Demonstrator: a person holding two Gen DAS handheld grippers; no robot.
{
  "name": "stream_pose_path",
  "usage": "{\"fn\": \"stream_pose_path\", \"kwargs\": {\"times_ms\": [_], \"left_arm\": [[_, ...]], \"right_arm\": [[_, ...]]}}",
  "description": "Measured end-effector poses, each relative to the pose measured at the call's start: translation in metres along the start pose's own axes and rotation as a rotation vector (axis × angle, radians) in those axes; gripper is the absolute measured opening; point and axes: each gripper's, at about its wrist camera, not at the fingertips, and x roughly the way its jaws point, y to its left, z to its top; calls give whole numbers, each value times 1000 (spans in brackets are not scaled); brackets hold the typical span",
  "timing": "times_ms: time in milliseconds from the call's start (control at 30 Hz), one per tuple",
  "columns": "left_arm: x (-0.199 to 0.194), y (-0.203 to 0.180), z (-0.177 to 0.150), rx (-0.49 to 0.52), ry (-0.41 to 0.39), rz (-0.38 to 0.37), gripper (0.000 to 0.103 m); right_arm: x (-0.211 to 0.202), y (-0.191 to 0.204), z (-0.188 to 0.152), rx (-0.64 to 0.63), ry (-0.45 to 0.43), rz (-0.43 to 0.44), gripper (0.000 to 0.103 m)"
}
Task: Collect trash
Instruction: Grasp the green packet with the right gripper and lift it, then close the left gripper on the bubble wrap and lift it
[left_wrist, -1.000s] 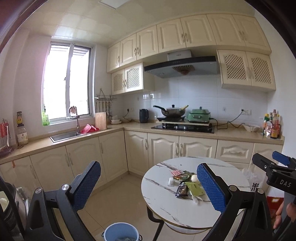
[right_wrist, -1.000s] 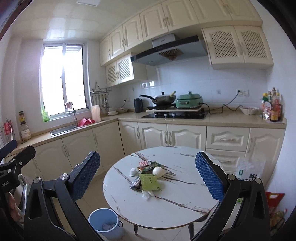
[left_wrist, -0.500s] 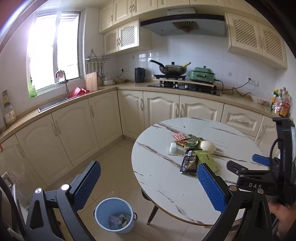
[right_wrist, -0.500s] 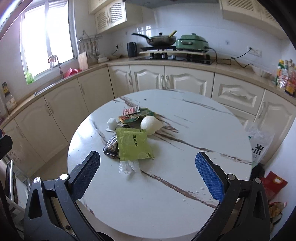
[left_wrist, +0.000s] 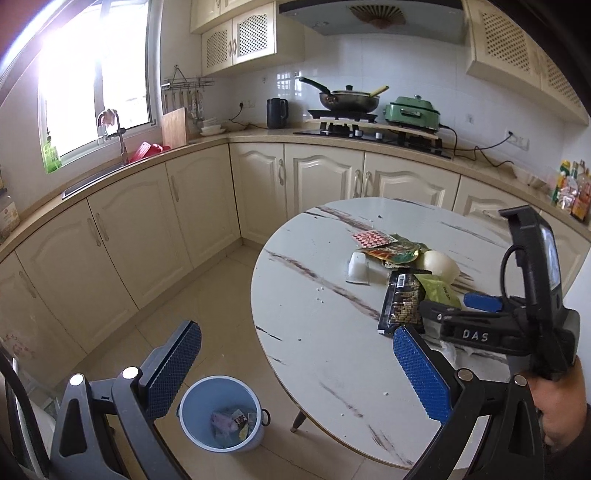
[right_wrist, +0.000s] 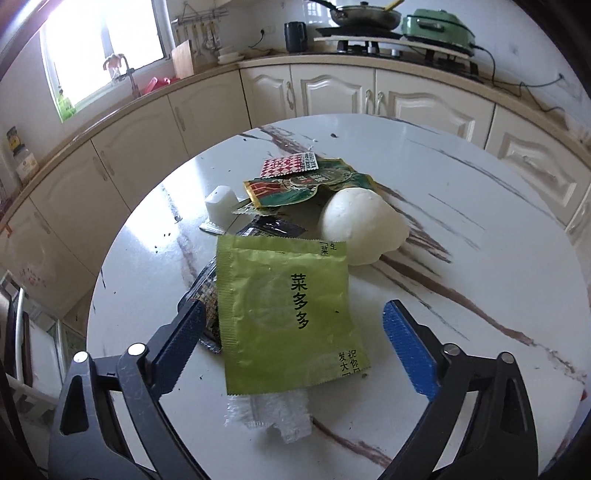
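While its jaws close, the right gripper (right_wrist: 291, 343) straddles a flat green foil sachet (right_wrist: 288, 314), pads not yet touching it, atop litter on the round white marble-patterned table (right_wrist: 461, 258). Left gripper (left_wrist: 295, 369): wide open, empty, above a pale blue plastic bin (left_wrist: 195, 432).

Blown-out daylight floods from the window (left_wrist: 92, 74); both views sharp, fisheye-bent, corners dark.

Black-framed left tool (left_wrist: 295, 373), blue textured pads (right_wrist: 408, 347), silver screws, white "DAS" lettering, black cable
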Motion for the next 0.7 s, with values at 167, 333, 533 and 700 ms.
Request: {"fn": "stream_pose_path", "kwargs": {"times_ms": [167, 333, 533, 700], "left_arm": [[22, -12, 5, 12, 20, -22, 102], [36, -30, 9, 42, 33, -68, 102], [56, -55, 9, 82, 65, -124, 102], [79, -84, 12, 108, 104, -155, 100]], "right_arm": [[-13, -32, 0, 90, -39, 49, 65], [-18, -65, -2, 157, -45, 72, 46], [-21, -88, -5, 164, -27, 40, 30], [-25, -98, -6, 145, -25, 20, 16]]}}
